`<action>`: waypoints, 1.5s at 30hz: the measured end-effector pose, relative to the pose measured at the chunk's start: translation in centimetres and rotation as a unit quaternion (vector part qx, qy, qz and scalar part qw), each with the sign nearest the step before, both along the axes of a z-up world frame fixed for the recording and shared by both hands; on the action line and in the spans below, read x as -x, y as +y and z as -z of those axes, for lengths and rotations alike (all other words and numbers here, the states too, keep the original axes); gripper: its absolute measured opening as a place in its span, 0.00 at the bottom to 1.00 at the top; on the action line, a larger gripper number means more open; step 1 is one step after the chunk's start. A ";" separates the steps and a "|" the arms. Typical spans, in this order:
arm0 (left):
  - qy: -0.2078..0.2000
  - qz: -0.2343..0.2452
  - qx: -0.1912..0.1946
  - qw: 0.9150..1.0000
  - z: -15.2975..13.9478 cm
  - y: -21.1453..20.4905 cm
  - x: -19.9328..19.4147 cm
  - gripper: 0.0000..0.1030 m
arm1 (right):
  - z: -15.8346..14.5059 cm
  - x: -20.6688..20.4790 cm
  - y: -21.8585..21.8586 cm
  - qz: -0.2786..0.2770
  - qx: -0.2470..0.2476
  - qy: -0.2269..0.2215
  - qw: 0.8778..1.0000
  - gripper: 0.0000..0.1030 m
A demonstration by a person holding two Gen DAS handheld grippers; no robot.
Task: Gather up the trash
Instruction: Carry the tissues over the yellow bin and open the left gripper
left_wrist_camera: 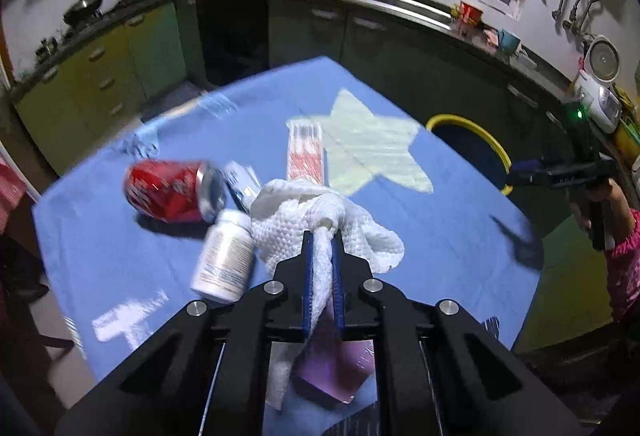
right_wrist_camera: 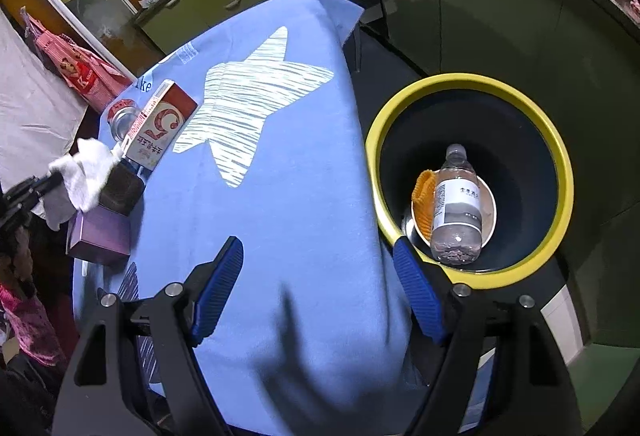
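Observation:
My left gripper (left_wrist_camera: 322, 236) is shut on a crumpled white paper towel (left_wrist_camera: 360, 228) and holds it just above the blue tablecloth (left_wrist_camera: 460, 236). Beside it lie a red cola can (left_wrist_camera: 168, 192), a white pill bottle (left_wrist_camera: 224, 260), a red-and-white carton (left_wrist_camera: 306, 152) and a purple box (left_wrist_camera: 336, 368). My right gripper (right_wrist_camera: 318, 256) is open and empty at the table's right edge, next to the yellow-rimmed bin (right_wrist_camera: 568, 196). The bin holds a clear plastic bottle (right_wrist_camera: 456, 208), an orange cloth (right_wrist_camera: 425, 202) and a bowl (right_wrist_camera: 490, 212).
The towel (right_wrist_camera: 86, 172), carton (right_wrist_camera: 160, 126), can (right_wrist_camera: 122, 118) and purple box (right_wrist_camera: 100, 236) also show at the far left of the right wrist view. Green kitchen cabinets (left_wrist_camera: 100, 76) and a sink counter (left_wrist_camera: 412, 2) surround the table. The bin (left_wrist_camera: 468, 124) stands beyond the table's right side.

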State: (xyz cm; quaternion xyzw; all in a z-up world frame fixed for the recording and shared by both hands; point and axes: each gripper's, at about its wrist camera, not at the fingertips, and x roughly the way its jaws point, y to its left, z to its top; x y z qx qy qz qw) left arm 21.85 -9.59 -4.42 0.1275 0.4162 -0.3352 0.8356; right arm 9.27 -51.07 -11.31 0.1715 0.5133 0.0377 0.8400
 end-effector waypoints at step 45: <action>0.035 0.129 -0.029 0.991 5.9 -41.7 2.1 0.61 | 0.4 14.0 -13.9 0.173 0.003 -0.054 0.983 0.74</action>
